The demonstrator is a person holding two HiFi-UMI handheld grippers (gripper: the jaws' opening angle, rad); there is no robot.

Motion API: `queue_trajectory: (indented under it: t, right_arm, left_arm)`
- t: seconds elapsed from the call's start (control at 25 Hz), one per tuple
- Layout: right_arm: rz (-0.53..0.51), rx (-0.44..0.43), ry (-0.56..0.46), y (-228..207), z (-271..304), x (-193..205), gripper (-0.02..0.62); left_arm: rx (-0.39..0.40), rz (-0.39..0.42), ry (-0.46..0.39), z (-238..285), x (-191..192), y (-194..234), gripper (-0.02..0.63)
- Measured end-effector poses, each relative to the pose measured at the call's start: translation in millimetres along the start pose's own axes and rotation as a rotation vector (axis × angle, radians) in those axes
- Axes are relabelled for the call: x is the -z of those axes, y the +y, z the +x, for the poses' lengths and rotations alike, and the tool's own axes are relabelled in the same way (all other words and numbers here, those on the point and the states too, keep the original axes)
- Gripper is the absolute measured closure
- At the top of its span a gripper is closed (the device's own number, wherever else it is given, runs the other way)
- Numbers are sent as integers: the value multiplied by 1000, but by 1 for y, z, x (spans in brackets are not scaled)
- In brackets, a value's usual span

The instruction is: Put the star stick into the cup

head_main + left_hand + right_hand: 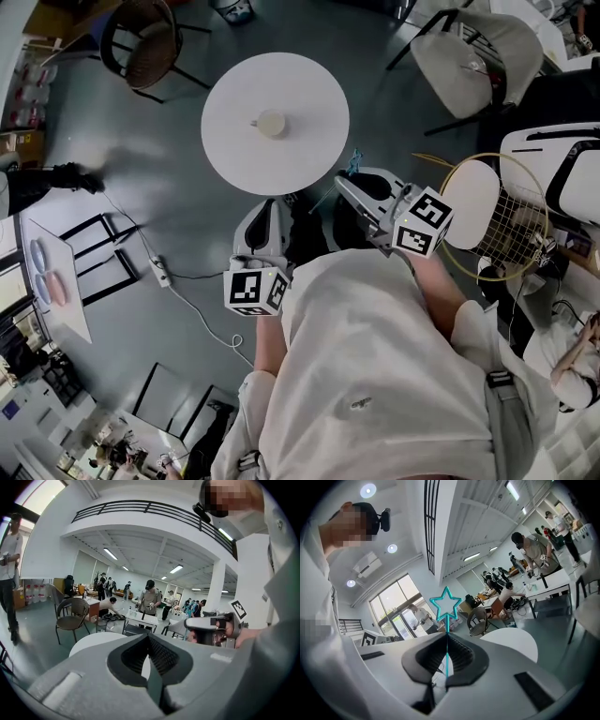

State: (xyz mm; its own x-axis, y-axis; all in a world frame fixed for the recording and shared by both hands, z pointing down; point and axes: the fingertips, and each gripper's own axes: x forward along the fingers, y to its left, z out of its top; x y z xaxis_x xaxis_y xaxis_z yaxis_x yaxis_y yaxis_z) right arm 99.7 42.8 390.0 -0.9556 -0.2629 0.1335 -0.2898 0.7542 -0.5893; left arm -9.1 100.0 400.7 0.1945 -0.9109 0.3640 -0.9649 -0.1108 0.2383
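Observation:
The star stick (446, 605) is a thin teal stick topped with an open star outline. My right gripper (447, 637) is shut on its stem, and the star stands up past the fingertips. In the head view the star stick (354, 162) points toward the round white table (309, 141), held by the right gripper (345, 181) just off the table's near right edge. A small pale cup (271, 123) stands upright near the table's middle. My left gripper (270, 202) hovers at the near edge; in its own view the left gripper (149, 637) is shut and holds nothing.
A brown woven chair (142, 42) stands far left of the table, a white chair (476, 49) far right, and a wire-frame chair (497, 214) close on my right. A power strip and cable (160, 272) lie on the floor. Several people stand at far benches (150, 597).

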Motion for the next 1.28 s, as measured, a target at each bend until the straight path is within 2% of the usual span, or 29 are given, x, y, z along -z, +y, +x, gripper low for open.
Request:
queue_trajectory:
  t: [0.2, 0.4, 0.6, 0.96, 1.28]
  right_arm:
    - [-9, 7, -36, 1, 19, -20, 583]
    - [-43, 52, -44, -2, 51, -40, 583]
    - [-72, 90, -60, -6, 82, -57, 583]
    - [-78, 230, -116, -14, 124, -73, 583]
    - [-52, 311, -144, -26, 130, -69, 583]
  left_arm:
    - [43, 31, -23, 19, -22, 16, 595]
    - [69, 52, -44, 30, -41, 47, 595]
    - [69, 164, -39, 36, -52, 75, 595]
    - [156, 147, -16, 39, -56, 129, 595]
    - [205, 132, 16, 50, -51, 147, 595]
